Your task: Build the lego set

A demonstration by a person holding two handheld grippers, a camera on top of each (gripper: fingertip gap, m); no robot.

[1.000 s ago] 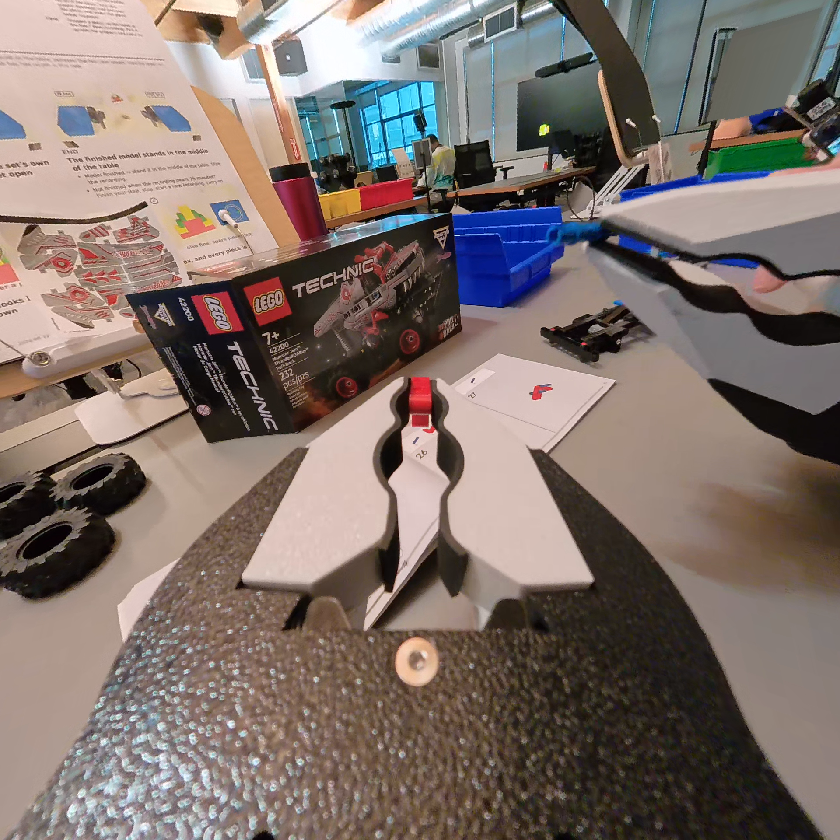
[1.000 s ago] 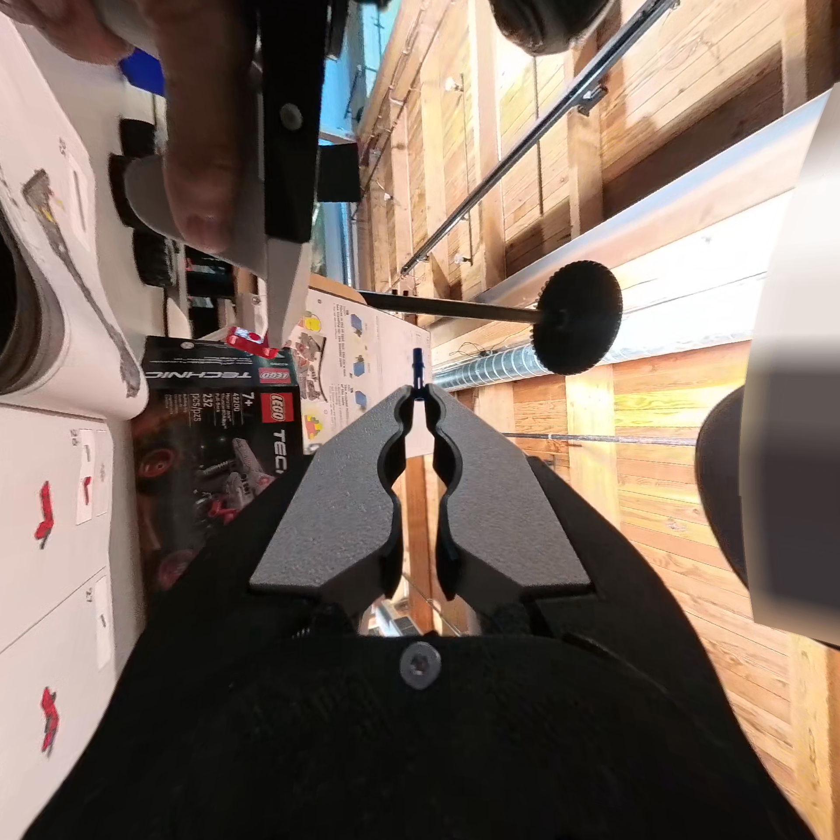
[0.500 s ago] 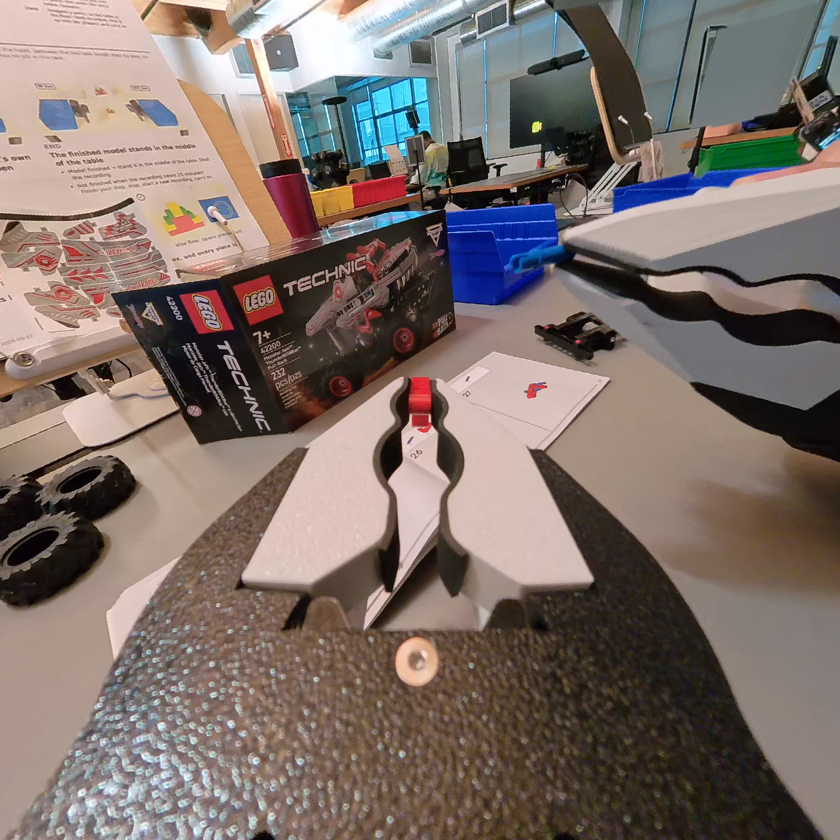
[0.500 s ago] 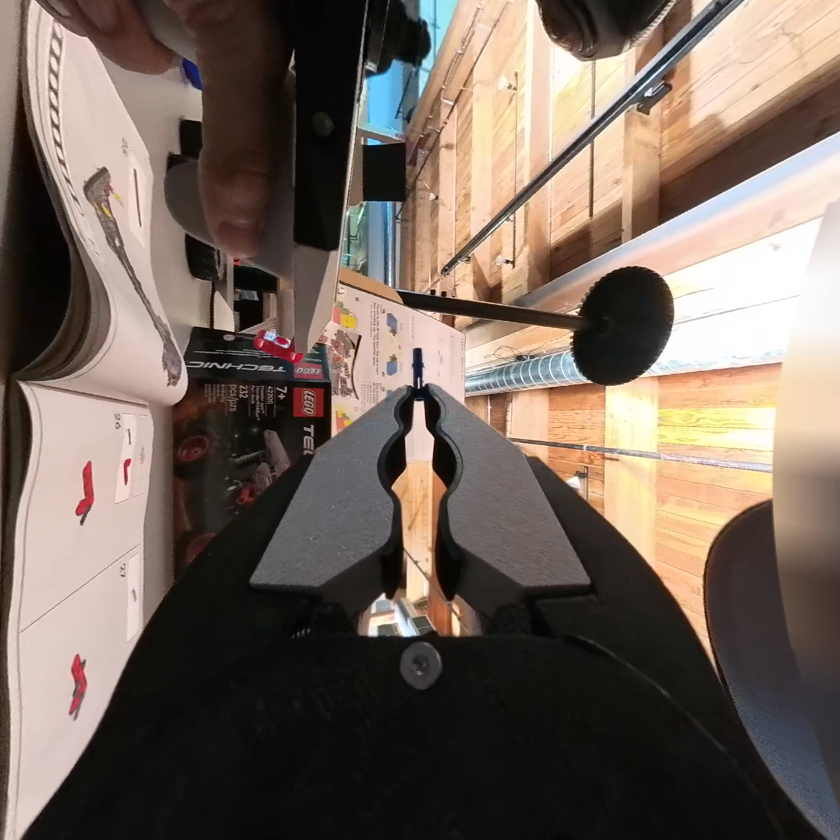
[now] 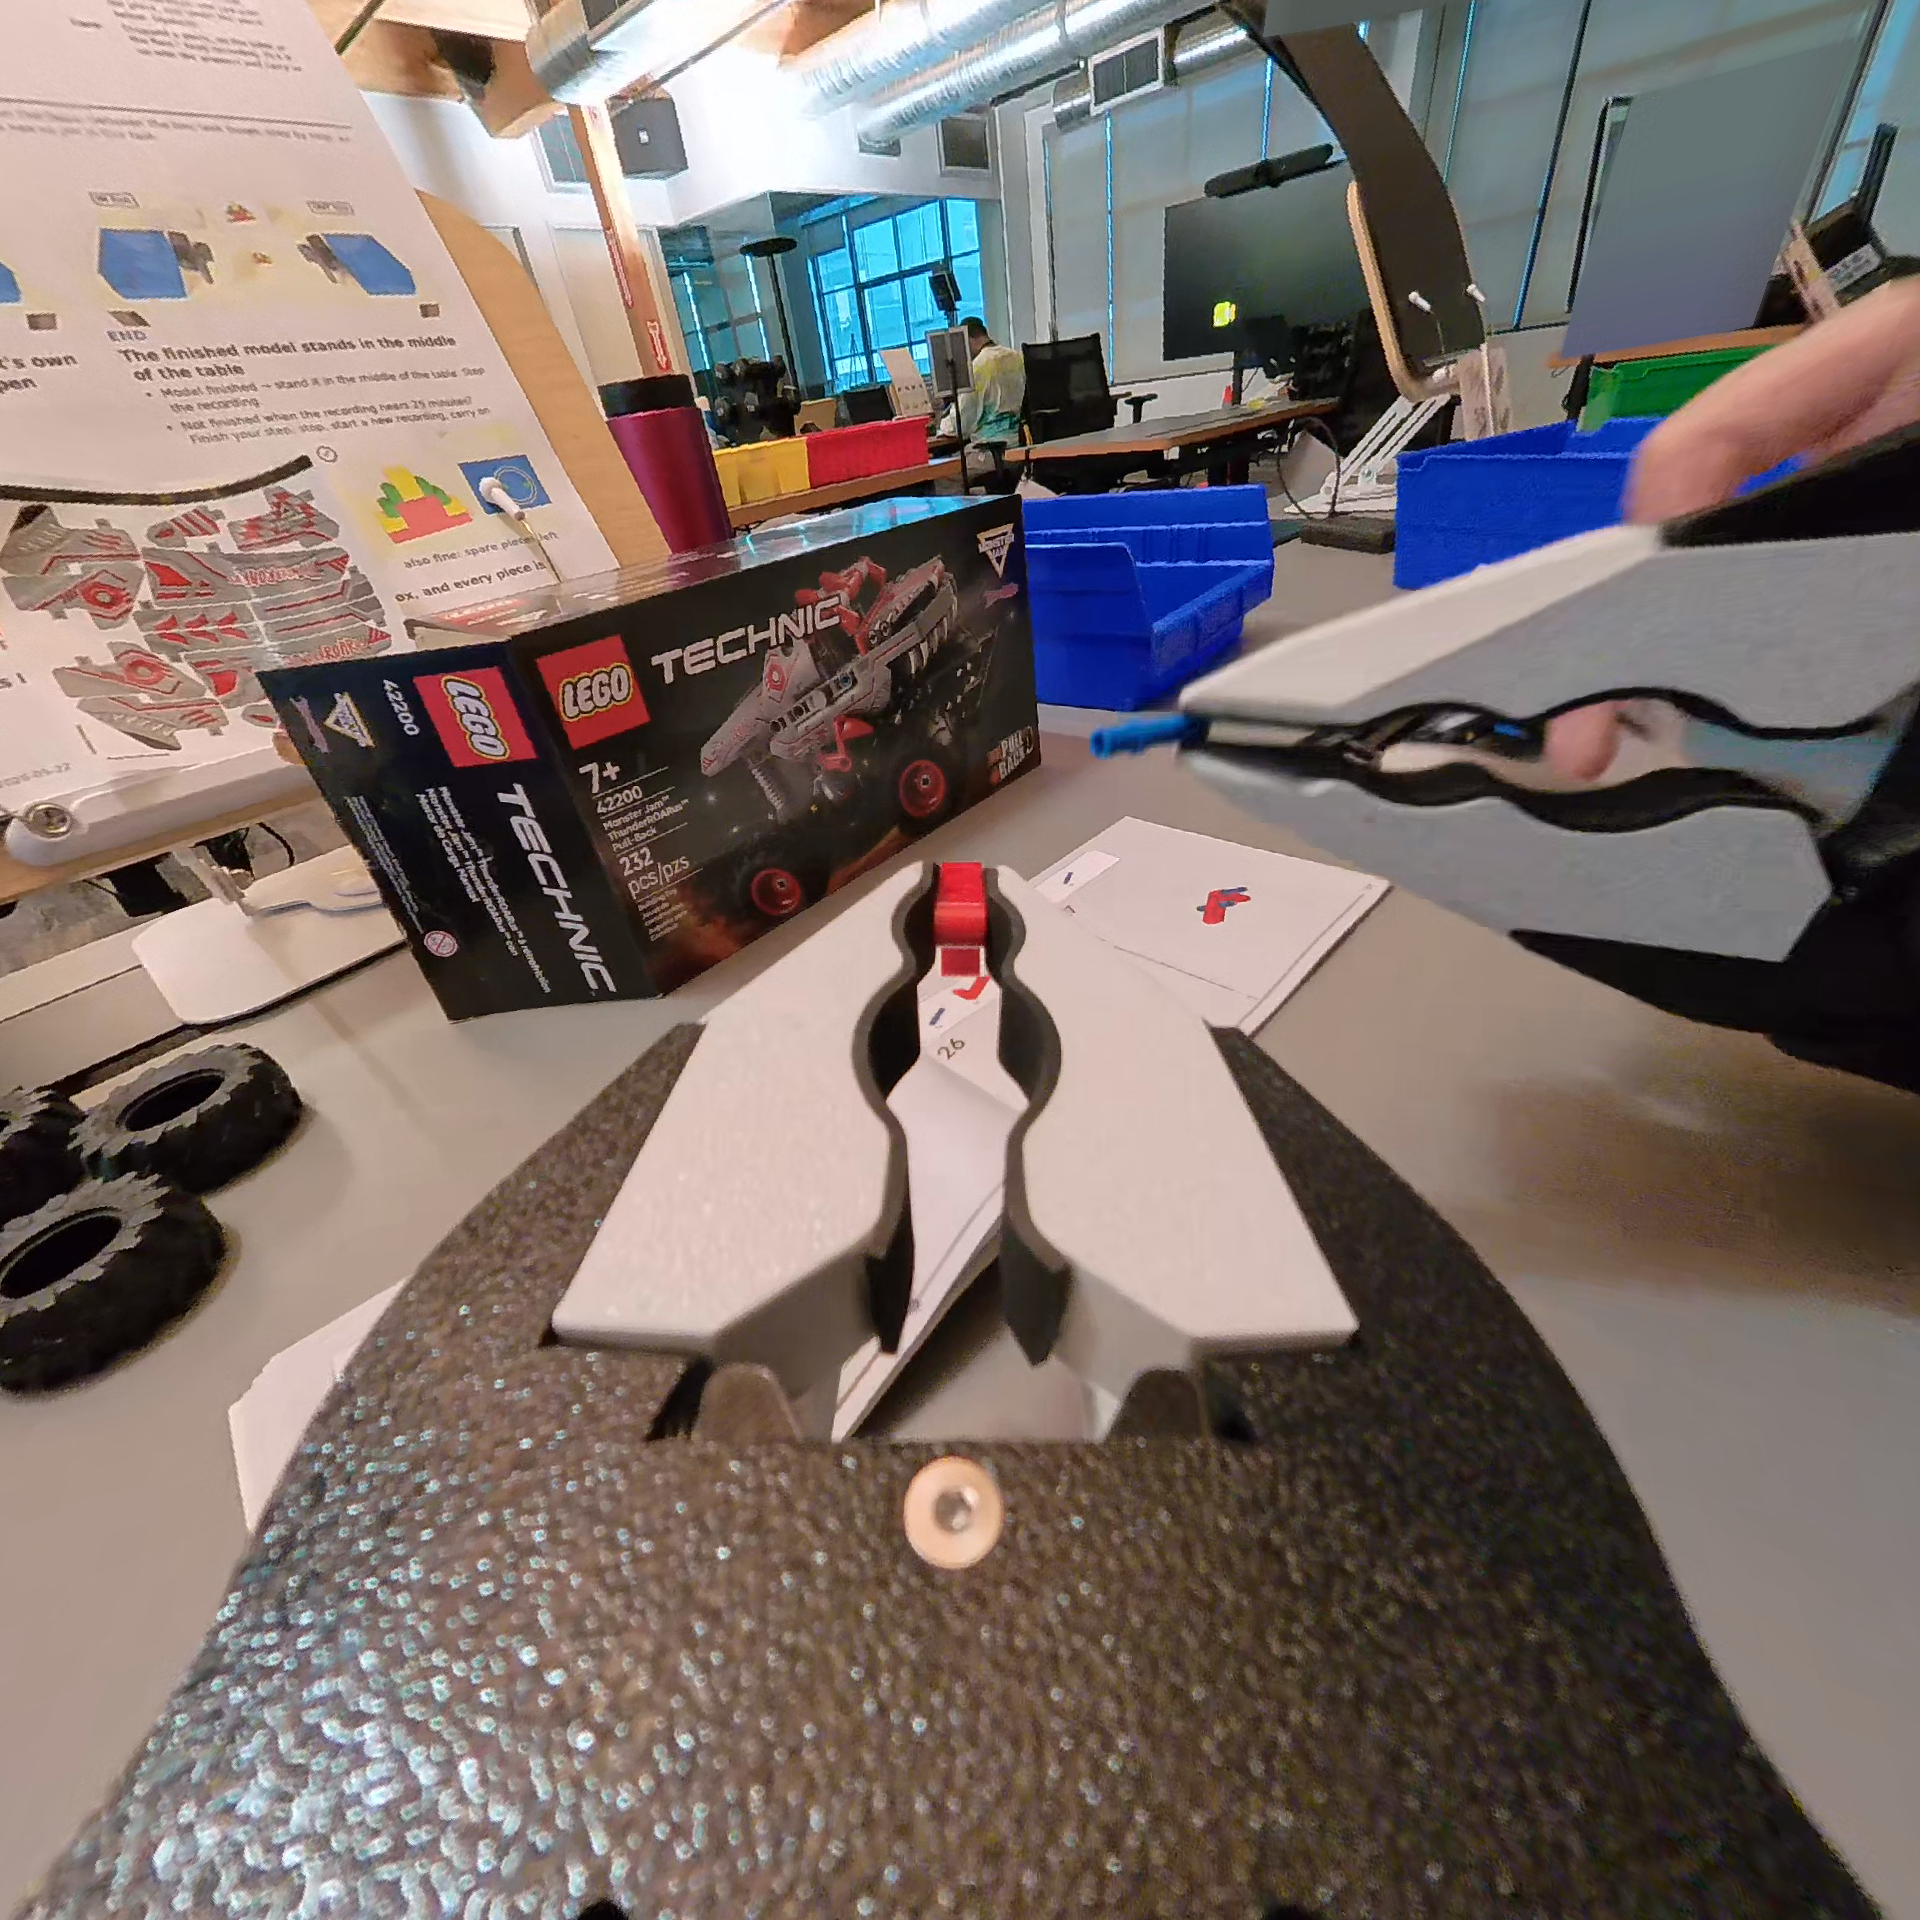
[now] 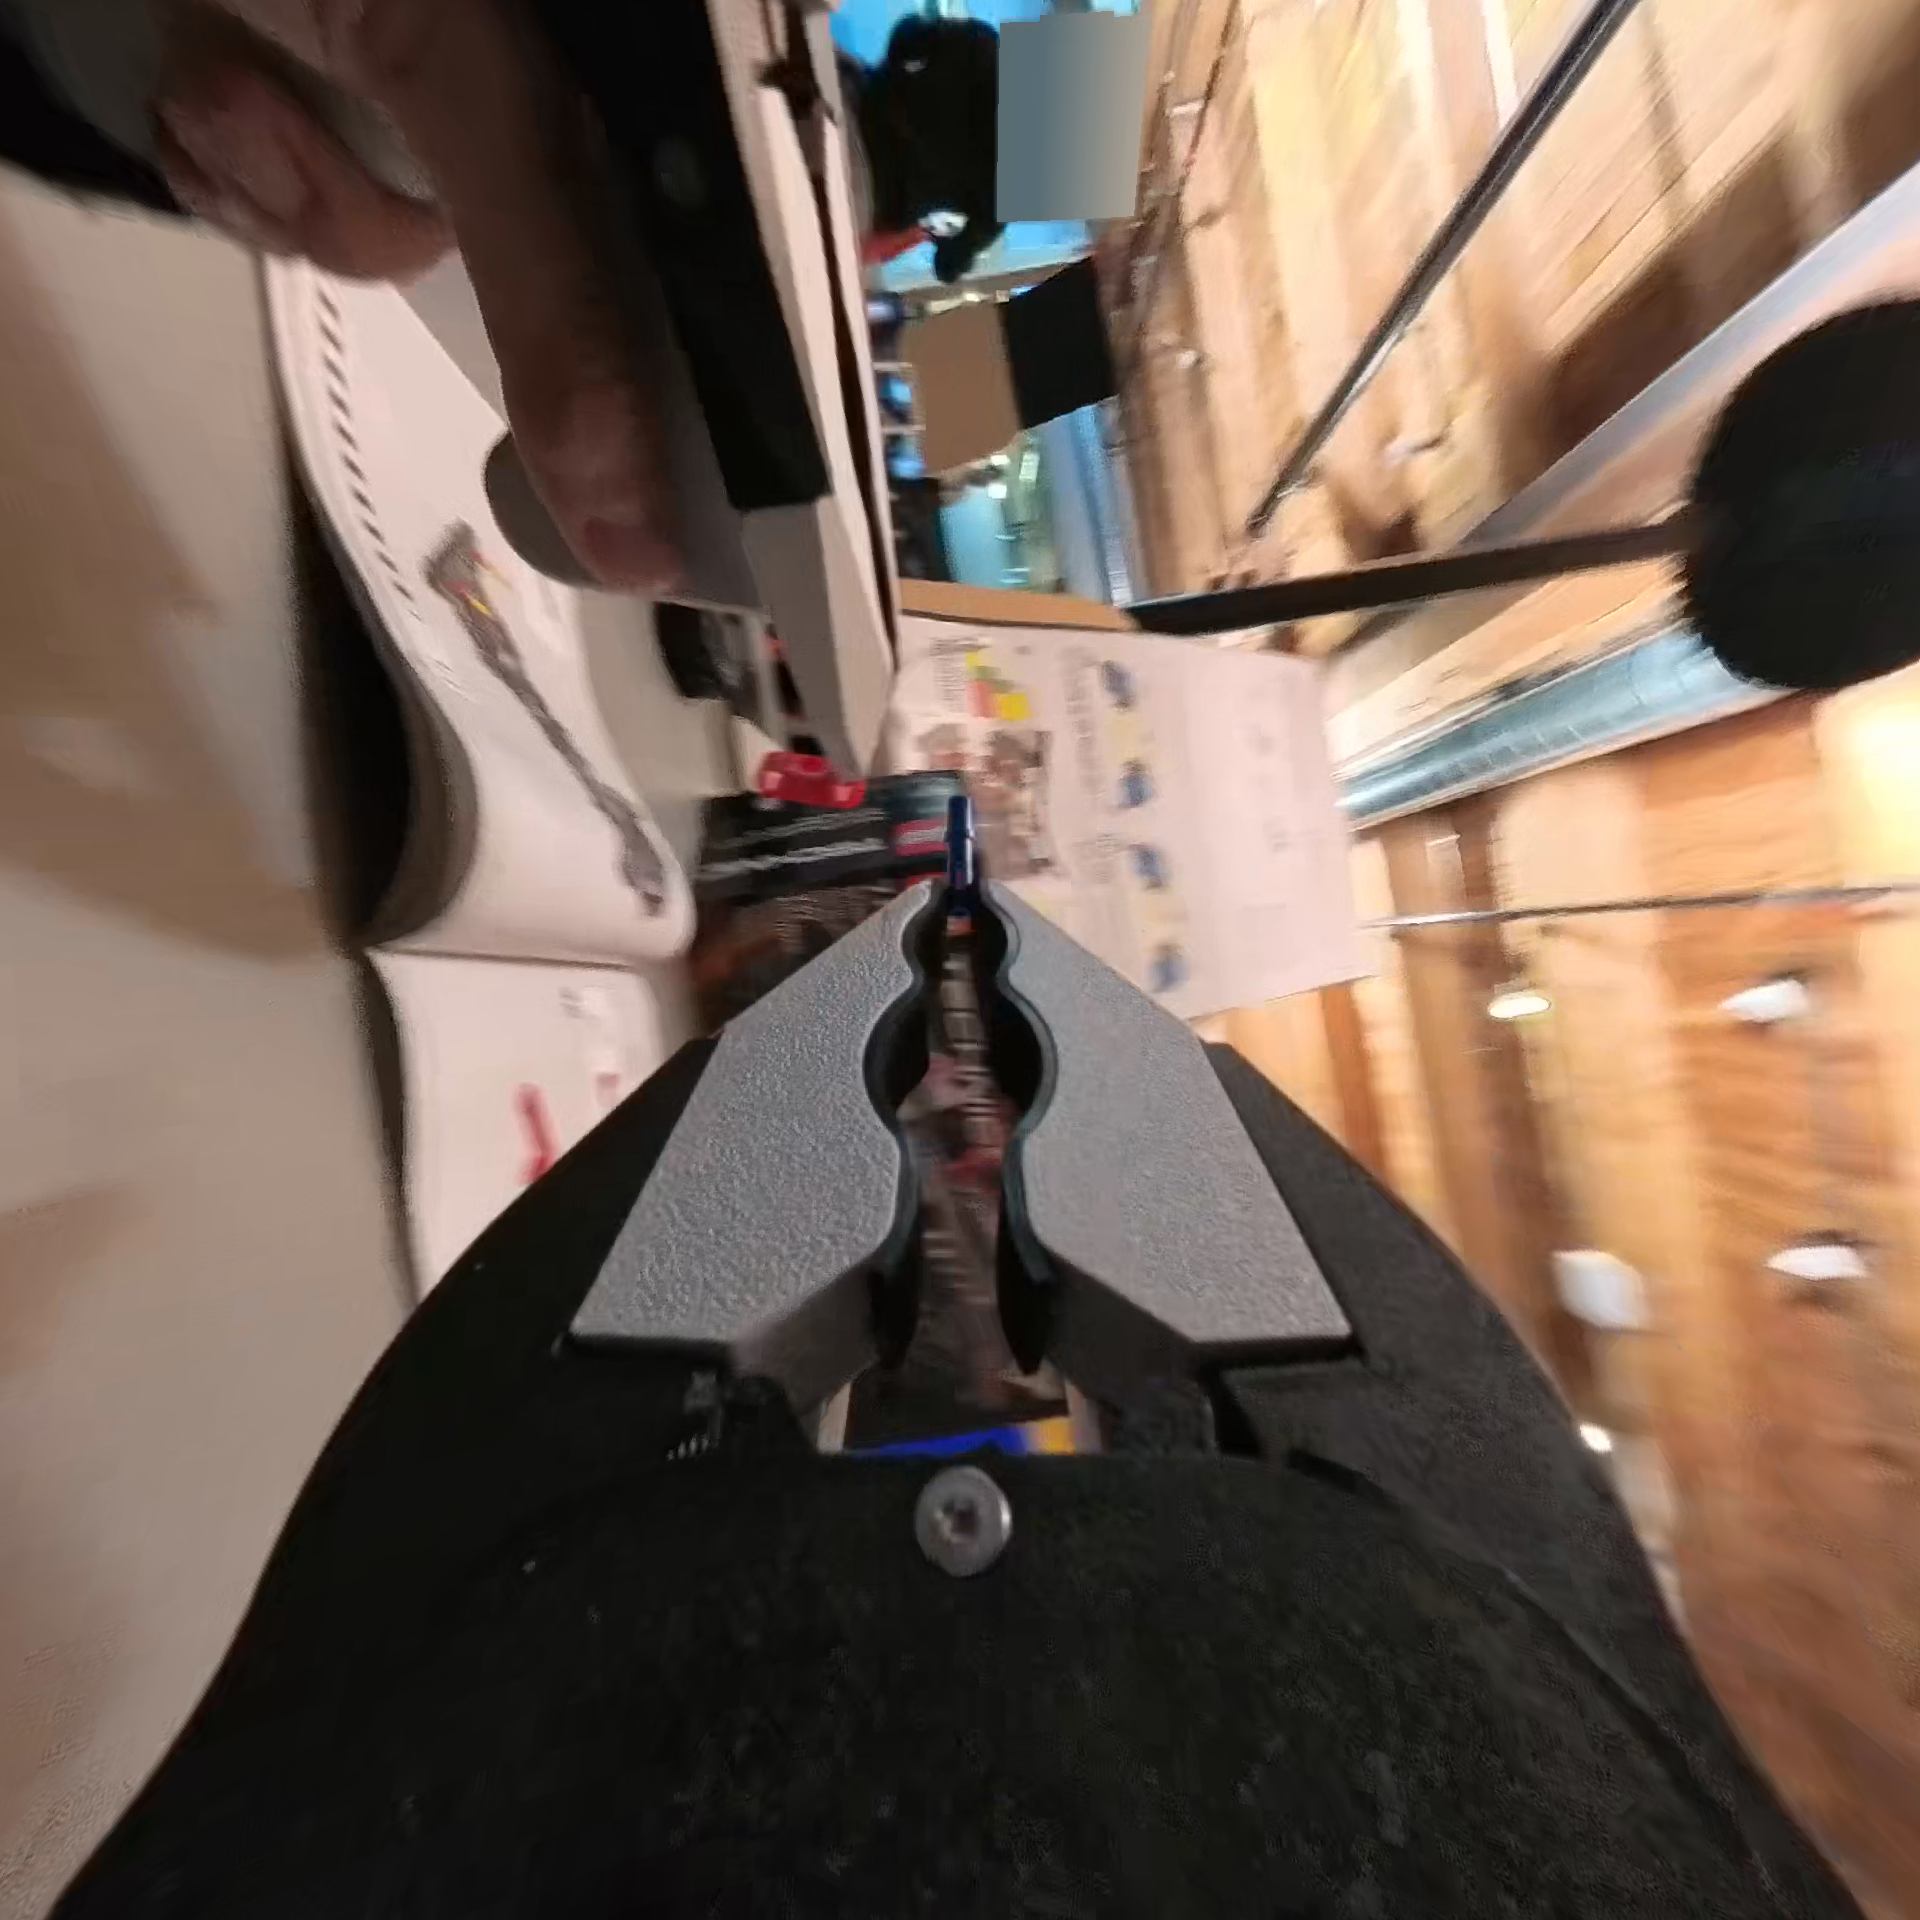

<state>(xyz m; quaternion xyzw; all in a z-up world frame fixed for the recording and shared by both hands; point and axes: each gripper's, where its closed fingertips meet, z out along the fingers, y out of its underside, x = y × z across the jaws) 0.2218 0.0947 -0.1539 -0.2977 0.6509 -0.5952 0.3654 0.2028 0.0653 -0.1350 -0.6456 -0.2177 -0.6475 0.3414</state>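
My left claw (image 5: 961, 896) pinches a red piece (image 5: 958, 906); my right claw (image 6: 958, 891) pinches a blue pin (image 6: 957, 844), both above the table (image 5: 1558, 1299).

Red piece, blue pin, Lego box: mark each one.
red piece (image 5: 958, 902): left wrist view, its upper face between the left tool's tips.
blue pin (image 5: 1132, 736): left wrist view, its free end.
Lego box (image 5: 790, 727): left wrist view, front panel.

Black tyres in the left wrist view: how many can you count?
3: one farthest back, one nearest, one cut by the left edge between them. More may lie out of view.
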